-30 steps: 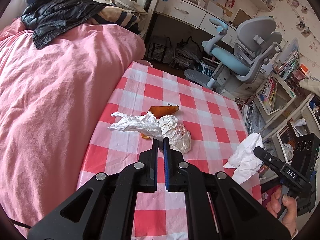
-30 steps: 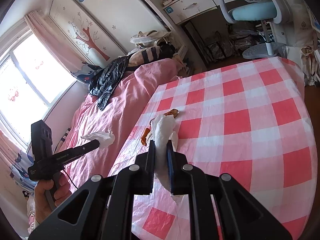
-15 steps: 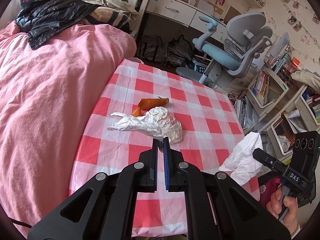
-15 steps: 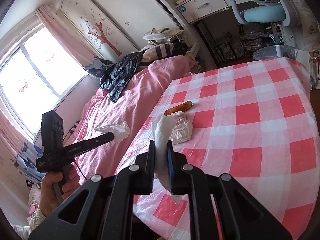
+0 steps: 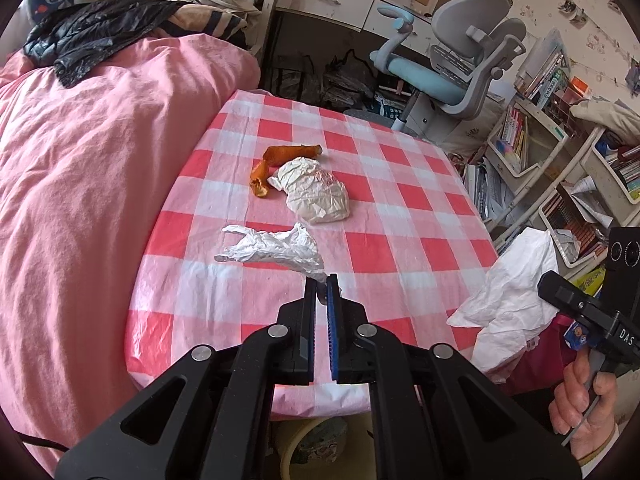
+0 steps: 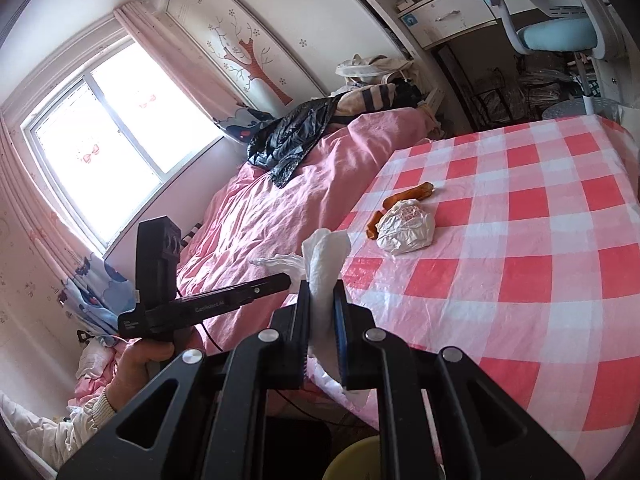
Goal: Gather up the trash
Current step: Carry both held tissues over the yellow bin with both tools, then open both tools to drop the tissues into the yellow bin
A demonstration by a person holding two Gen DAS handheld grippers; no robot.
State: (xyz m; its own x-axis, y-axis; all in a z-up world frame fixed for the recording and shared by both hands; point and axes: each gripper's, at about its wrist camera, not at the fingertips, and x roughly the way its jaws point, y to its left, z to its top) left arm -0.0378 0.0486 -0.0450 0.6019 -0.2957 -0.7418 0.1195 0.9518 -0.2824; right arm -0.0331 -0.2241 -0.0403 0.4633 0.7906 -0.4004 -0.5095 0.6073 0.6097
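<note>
Two pieces of trash hang pinched and lifted at the near edge of a checked worktop (image 5: 400,184), both apparently on their way to a bin. The left gripper (image 5: 321,292) has its jaws pressed together on the tail of a crumpled clear plastic wrapper (image 5: 272,246), which trails out in front of it above the cloth. The right gripper (image 6: 322,300), off the worktop's near right corner, has its jaws pinching a white tissue (image 6: 324,264) that sticks up between them and hangs below. Each piece is gripped by an end, likely so it dangles free and will drop cleanly when let go.

Two items remain on the worktop, well apart from both grippers: one balled paper wrapper (image 5: 316,192) and one strip of orange peel (image 5: 288,156), touching each other toward the far left side. That makes four pieces of trash in view, two held and two still to fetch. Part of a round yellow tub (image 6: 356,460) shows on the floor below the near edge, possibly the bin; too little shows to be sure.

A pink bed (image 5: 100,160) runs along the worktop's left side, with one black jacket (image 5: 96,36) on it. One grey and blue desk chair (image 5: 452,64) stands beyond the far edge.
</note>
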